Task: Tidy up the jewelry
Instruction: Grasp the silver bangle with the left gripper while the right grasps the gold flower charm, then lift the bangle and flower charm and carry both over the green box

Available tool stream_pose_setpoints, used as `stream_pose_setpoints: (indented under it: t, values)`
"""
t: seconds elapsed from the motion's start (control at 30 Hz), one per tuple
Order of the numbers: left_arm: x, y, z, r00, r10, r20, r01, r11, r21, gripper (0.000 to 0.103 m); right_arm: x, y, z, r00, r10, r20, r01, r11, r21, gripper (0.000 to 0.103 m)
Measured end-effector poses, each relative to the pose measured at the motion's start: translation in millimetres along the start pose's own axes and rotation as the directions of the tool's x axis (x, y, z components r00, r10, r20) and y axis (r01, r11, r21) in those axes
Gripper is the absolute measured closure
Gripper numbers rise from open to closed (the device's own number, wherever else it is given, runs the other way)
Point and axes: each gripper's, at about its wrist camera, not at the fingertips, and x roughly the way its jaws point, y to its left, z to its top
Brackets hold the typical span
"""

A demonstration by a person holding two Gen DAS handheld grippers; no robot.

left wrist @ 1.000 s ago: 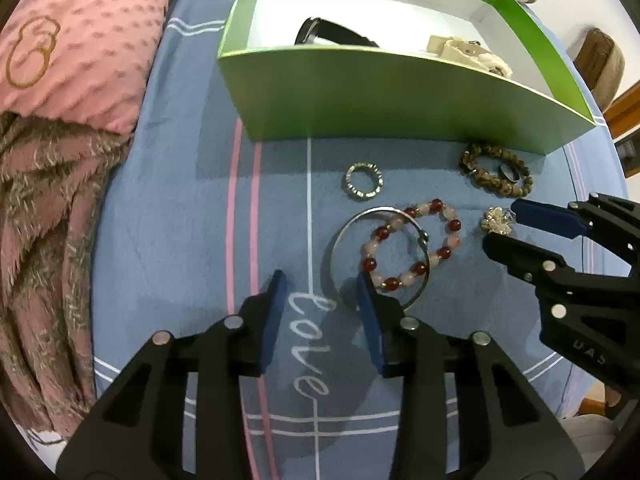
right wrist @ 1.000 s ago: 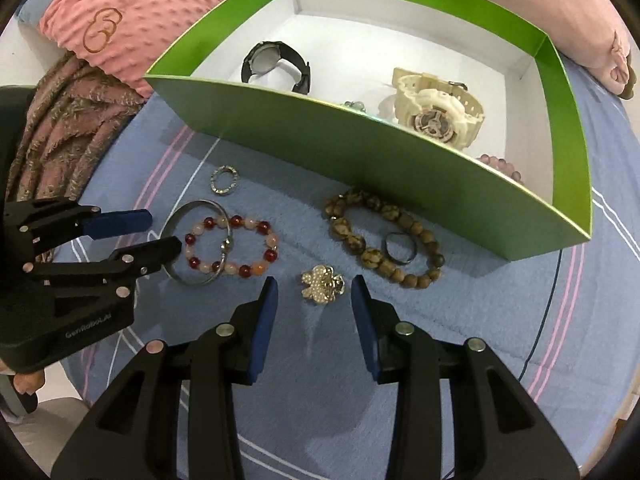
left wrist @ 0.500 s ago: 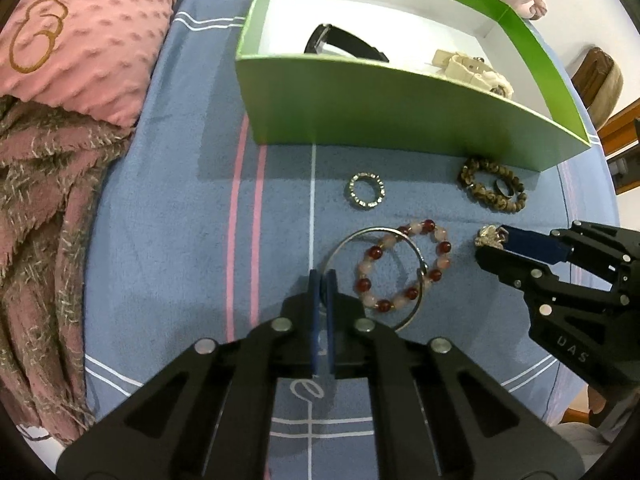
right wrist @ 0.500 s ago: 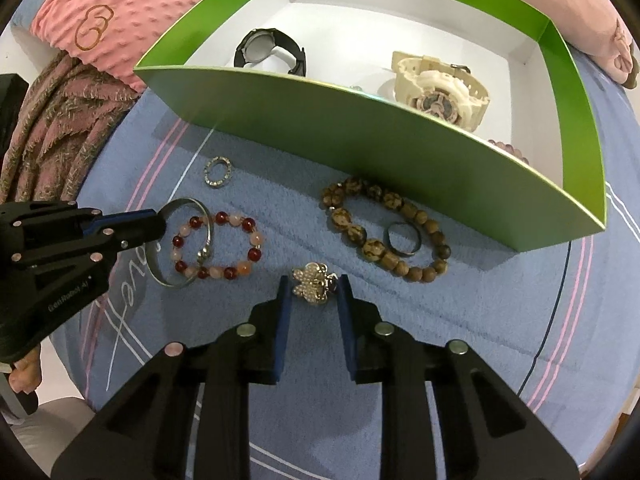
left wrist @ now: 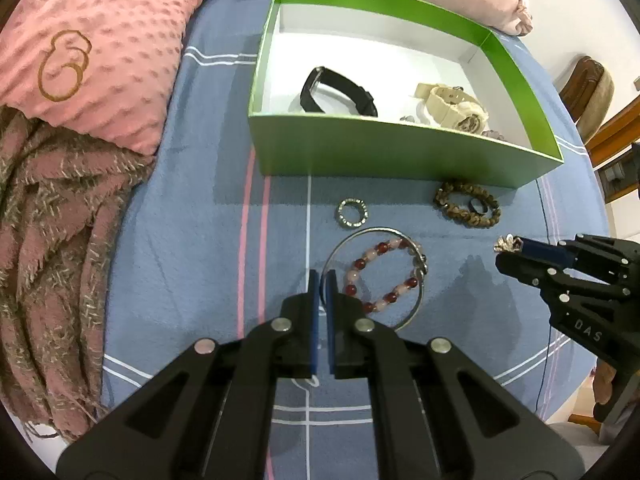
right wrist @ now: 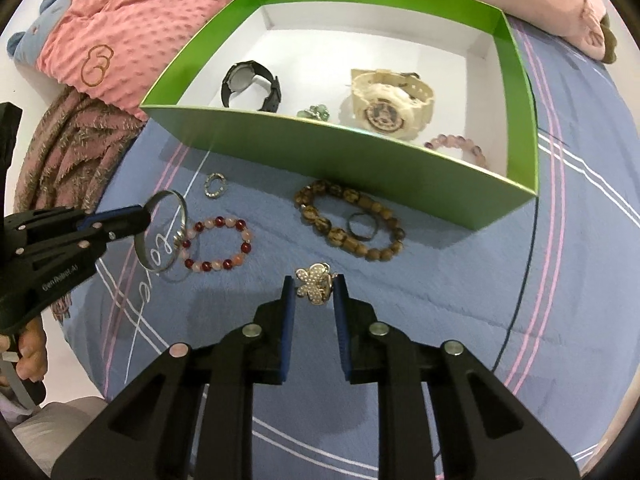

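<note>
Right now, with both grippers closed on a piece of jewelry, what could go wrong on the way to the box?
The left gripper pinches only the thin silver bangle at its rim; it may swing or slip. The butterfly brooch in the right gripper sits at the fingertips and could drop. Both must clear the green box wall.

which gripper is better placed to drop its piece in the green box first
Probably right. The right gripper holds the butterfly brooch facing the green box. The left gripper pinches only the rim of the silver bangle, an awkward hold.
</note>
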Motion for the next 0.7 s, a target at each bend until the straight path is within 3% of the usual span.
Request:
stream_pose_setpoints:
  t: [0.7]
  values:
    - [-8,-16,-2,0.999,0.025,0.03,-0.026,0.999,0.023,0.1,-16,14,-5,0.999,-0.03,0.039,0.031,0.999,-0.028,0.084]
